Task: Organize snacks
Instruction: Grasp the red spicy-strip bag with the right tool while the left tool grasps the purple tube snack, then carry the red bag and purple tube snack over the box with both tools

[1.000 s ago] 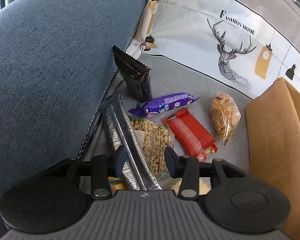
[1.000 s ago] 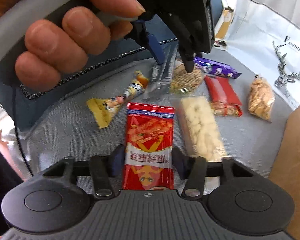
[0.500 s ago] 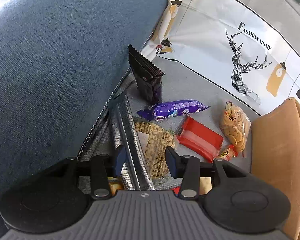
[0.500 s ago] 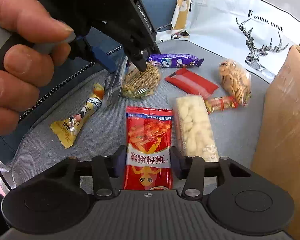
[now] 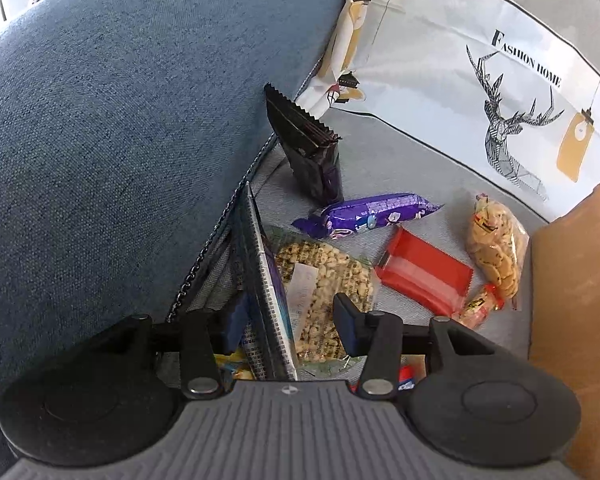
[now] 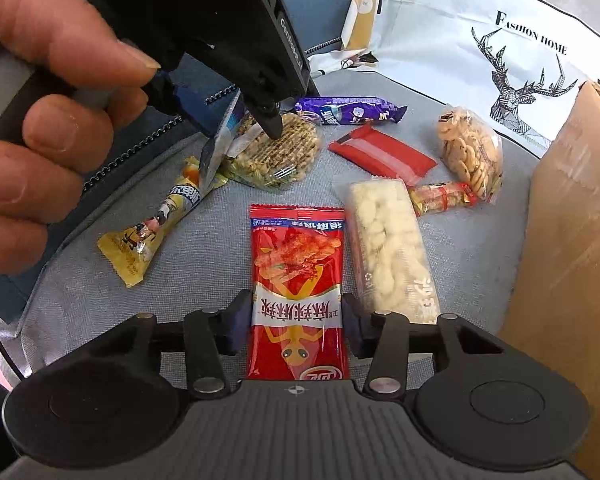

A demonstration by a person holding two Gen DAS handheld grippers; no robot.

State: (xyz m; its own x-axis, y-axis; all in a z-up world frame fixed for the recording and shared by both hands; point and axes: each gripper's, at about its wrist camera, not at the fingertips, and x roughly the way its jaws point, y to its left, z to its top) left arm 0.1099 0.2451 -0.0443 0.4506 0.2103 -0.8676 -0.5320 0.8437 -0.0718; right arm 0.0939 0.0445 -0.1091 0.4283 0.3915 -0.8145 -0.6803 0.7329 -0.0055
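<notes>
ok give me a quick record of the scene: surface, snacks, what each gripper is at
surface: grey cushion
left gripper: open, silver packet on edge between its fingers, beside peanut pack
right gripper: straddles large red packet, grip unclear
other snacks: purple bar, flat red bar, biscuit bag, white puff pack, yellow tube, dark pouch
right edge: cardboard box
</notes>
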